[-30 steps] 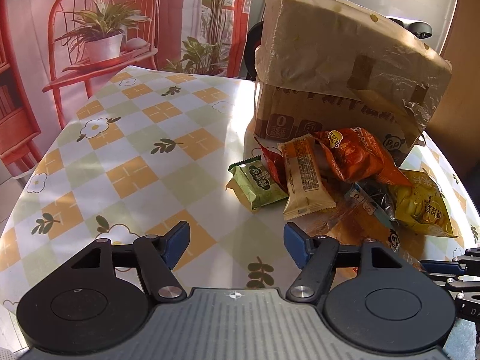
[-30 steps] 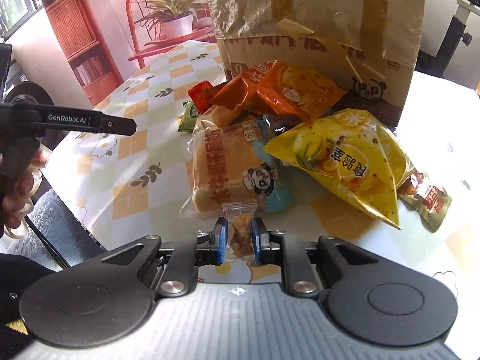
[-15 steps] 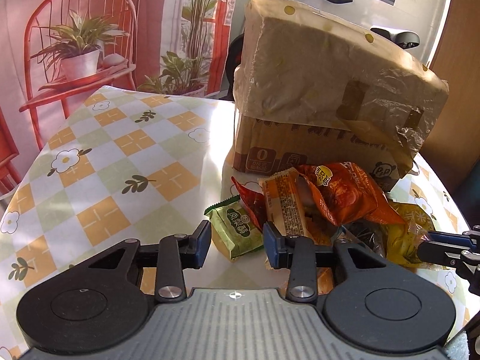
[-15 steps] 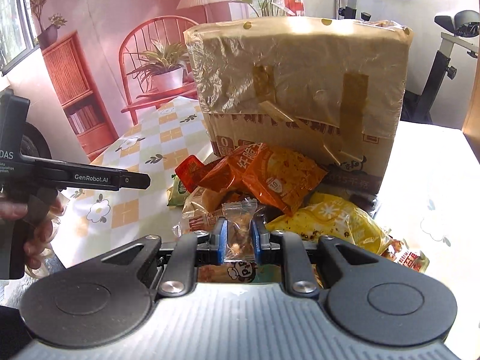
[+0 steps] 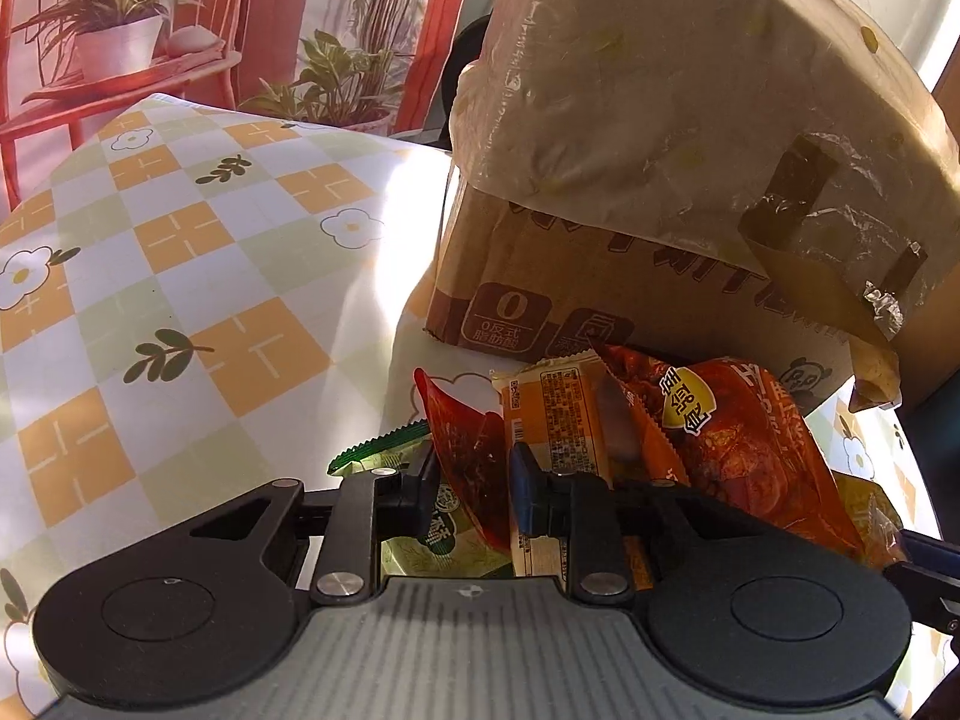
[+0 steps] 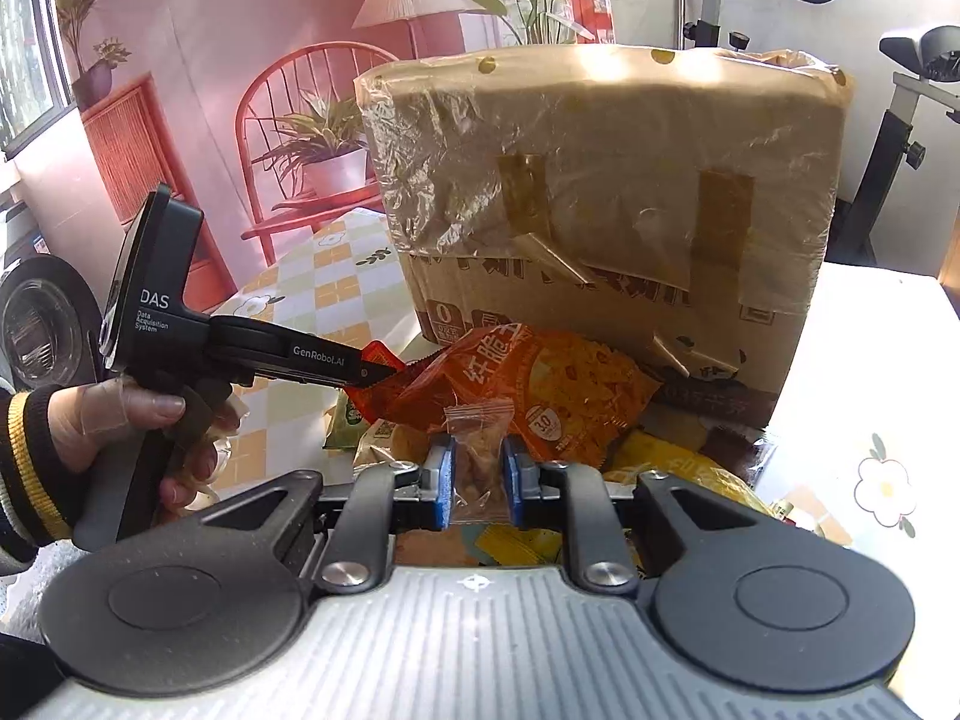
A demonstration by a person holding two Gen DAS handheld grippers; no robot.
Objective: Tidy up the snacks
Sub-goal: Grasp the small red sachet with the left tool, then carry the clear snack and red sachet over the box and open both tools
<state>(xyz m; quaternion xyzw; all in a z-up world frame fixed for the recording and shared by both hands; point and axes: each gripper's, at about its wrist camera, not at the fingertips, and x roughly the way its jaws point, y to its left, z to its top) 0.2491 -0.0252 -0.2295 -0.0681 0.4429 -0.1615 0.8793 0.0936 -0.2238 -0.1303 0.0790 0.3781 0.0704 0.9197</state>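
A heap of snacks lies in front of a plastic-wrapped cardboard box. My left gripper has a thin red packet standing between its jaws, which are closing; its fingers look close to the packet without a clear squeeze. The right wrist view shows the left gripper with its tip at that red packet. My right gripper is shut on a small clear packet of brown snack, held above the heap. An orange chip bag tops the heap.
A green packet and an orange wrapped bar flank the red one. A yellow bag lies lower right. A gloved hand holds the left tool. The checked tablecloth stretches left; a red chair and exercise bike stand behind.
My left gripper has moved forward and down into the heap and its jaws have narrowed around the red packet. My right gripper has lifted a little with the clear packet.
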